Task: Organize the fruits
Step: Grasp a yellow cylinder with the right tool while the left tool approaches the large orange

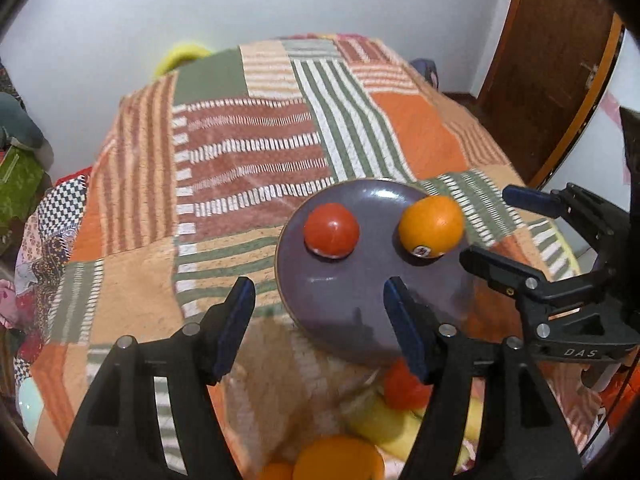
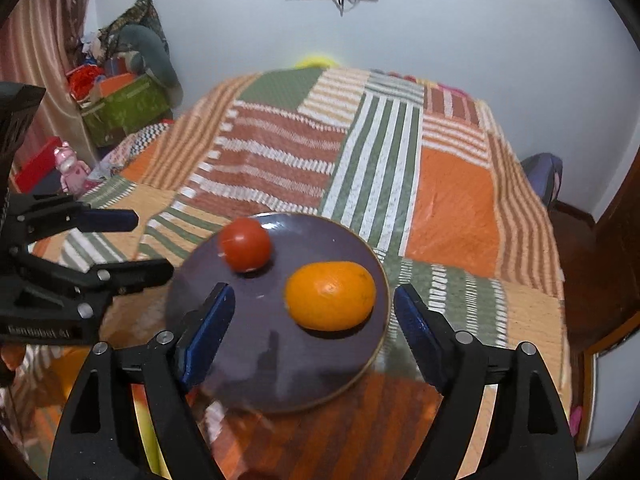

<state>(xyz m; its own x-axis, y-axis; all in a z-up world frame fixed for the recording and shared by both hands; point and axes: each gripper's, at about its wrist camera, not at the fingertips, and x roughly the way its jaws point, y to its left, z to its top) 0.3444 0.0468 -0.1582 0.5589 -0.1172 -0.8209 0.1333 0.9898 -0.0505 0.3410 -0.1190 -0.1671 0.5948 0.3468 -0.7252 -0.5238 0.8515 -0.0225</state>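
A purple plate [image 1: 344, 312] [image 2: 280, 360] lies on a patchwork bedspread [image 1: 256, 152]. On it sit a red round fruit [image 1: 331, 230] [image 2: 245, 244] and an orange [image 1: 431, 225] [image 2: 330, 295], apart from each other. My left gripper [image 1: 320, 292] [image 2: 150, 242] hovers open over the plate's near left part, empty. My right gripper [image 2: 314, 294] [image 1: 488, 224] is open, its fingers either side of the orange and above it, not touching. Below the plate lie blurred loose fruits: another red one [image 1: 404, 388], yellow ones [image 1: 384, 420] and an orange one [image 1: 340, 460].
The bedspread [image 2: 452, 208] stretches far beyond the plate. A green box [image 2: 124, 108] with clutter and a pink toy [image 2: 70, 168] stand on the floor at the left. A wooden door [image 1: 548, 64] is at the right; a white wall lies behind.
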